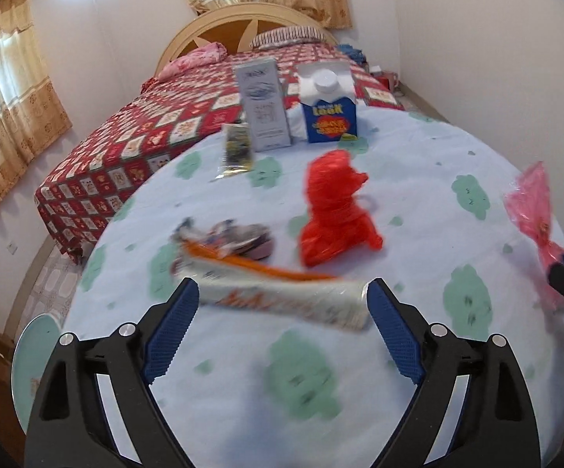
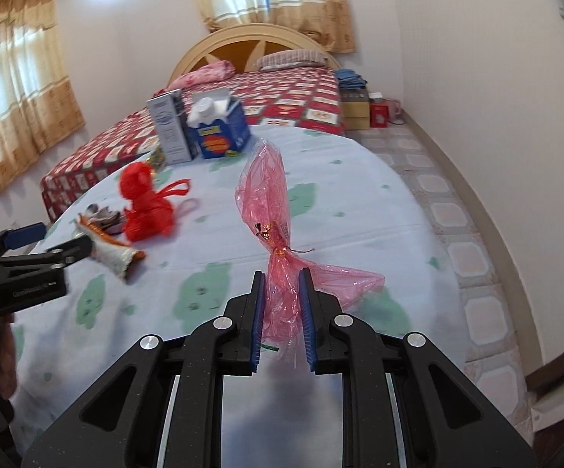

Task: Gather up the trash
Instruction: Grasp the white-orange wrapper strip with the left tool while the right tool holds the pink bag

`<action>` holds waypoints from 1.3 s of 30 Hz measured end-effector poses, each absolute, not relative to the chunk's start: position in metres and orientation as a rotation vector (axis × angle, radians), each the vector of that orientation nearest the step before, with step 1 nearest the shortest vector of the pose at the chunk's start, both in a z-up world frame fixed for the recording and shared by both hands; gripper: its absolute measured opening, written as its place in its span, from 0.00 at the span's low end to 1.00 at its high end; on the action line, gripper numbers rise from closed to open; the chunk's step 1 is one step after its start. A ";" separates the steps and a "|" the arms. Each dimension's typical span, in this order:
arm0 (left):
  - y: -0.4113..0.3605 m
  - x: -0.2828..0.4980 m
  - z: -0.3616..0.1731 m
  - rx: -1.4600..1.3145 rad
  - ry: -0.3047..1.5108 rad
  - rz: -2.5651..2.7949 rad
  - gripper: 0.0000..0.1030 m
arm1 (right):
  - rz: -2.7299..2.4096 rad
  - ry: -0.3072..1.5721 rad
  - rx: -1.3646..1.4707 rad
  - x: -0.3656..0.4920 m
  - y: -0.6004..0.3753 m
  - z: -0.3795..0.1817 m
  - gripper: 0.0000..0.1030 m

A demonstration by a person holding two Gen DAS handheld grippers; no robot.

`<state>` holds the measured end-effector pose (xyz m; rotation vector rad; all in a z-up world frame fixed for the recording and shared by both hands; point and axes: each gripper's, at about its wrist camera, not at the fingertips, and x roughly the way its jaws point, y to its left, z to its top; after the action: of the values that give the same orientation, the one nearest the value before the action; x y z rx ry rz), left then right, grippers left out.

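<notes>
Hovering wide open, left claw point(image 1: 282, 304) frames a white-orange wrapper point(image 1: 282, 300) near the counter's point(image 1: 418, 148) left edge; light, crinkly, best pinched mid-length. Right claw point(image 2: 280, 300) clamps pink cellophane point(image 2: 270, 210), flimsy and slippery. Pale blue cloth with green patches; bed point(image 1: 133, 144) beyond.

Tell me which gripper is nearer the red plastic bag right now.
Left. The left gripper is just short of the red plastic bag, fingers open around a white-orange wrapper. The right gripper is farther off to the side, holding pink cellophane.
</notes>
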<state>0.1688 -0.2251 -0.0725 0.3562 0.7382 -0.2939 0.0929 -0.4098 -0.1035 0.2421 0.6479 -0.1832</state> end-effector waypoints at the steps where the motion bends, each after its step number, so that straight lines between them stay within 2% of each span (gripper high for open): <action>1: -0.233 0.173 -0.077 0.367 0.743 -0.281 0.84 | -0.183 0.645 0.253 0.091 -0.414 -0.104 0.18; 8: -0.237 0.175 -0.098 0.463 0.800 -0.262 0.84 | -0.159 0.629 0.272 0.091 -0.418 -0.101 0.18; 14: -0.179 0.163 -0.106 0.553 0.817 -0.227 0.87 | -0.137 0.628 0.285 0.090 -0.418 -0.104 0.19; 22: -0.107 0.160 -0.090 0.455 0.824 -0.125 0.88 | -0.106 0.636 0.258 0.094 -0.400 -0.103 0.19; 28: -0.117 0.150 -0.074 0.330 0.805 -0.177 0.88 | -0.108 0.628 0.241 0.092 -0.395 -0.099 0.19; 32: -0.134 0.164 -0.086 0.334 0.812 -0.163 0.87 | -0.103 0.625 0.230 0.092 -0.391 -0.097 0.19; 33: -0.135 0.169 -0.092 0.335 0.830 -0.155 0.85 | -0.101 0.626 0.226 0.093 -0.391 -0.097 0.19; 35: -0.134 0.179 -0.101 0.322 0.875 -0.173 0.57 | -0.099 0.625 0.221 0.092 -0.390 -0.097 0.19; 36: -0.132 0.181 -0.103 0.318 0.889 -0.184 0.53 | -0.097 0.623 0.221 0.092 -0.390 -0.096 0.19; 37: -0.130 0.181 -0.106 0.308 0.904 -0.206 0.44 | -0.095 0.622 0.221 0.092 -0.389 -0.095 0.19; 38: -0.128 0.181 -0.105 0.297 0.908 -0.234 0.28 | -0.091 0.621 0.222 0.092 -0.389 -0.095 0.19; 39: -0.126 0.180 -0.104 0.298 0.912 -0.248 0.23 | -0.090 0.622 0.221 0.092 -0.388 -0.095 0.19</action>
<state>0.1798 -0.1261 -0.1042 0.2980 0.9120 -0.2479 0.0920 -0.3882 -0.0948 0.2211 0.6217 -0.0896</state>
